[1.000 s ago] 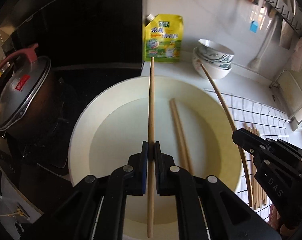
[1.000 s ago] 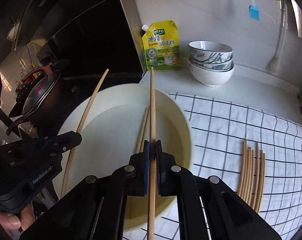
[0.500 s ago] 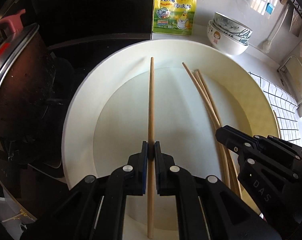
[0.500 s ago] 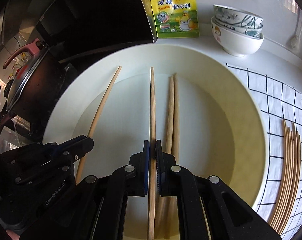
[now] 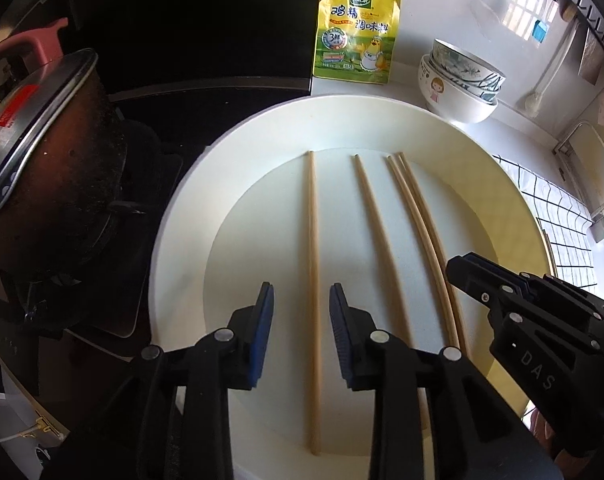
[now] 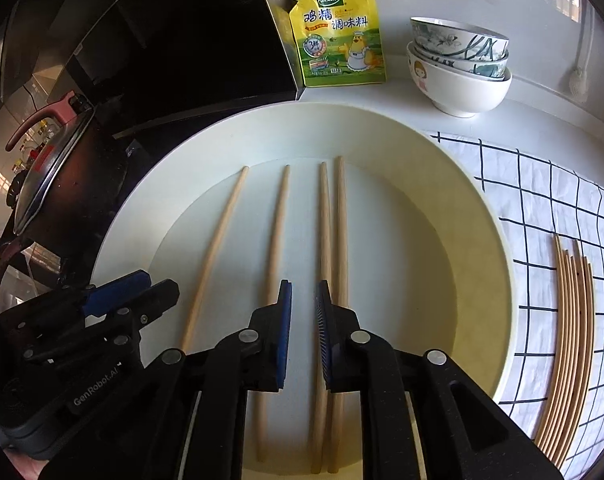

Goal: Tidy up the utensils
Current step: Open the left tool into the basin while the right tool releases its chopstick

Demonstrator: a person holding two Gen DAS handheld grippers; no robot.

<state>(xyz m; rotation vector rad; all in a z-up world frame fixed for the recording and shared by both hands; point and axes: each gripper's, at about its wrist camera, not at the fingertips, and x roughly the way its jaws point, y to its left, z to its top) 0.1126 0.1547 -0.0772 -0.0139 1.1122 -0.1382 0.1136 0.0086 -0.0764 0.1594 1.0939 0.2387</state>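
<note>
Both tools hover low over the round cream plate (image 5: 182,240). The left hand-held gripper (image 5: 301,304) gapes, straddling one slim wooden chopstick (image 5: 313,280) lying flat toward 12 o'clock. The right hand-held gripper (image 6: 303,300) is parted, empty. Four smooth chopsticks (image 6: 278,232) lie inside; more (image 6: 573,320) rest at 3 o'clock on checked cloth (image 6: 541,200).
</note>
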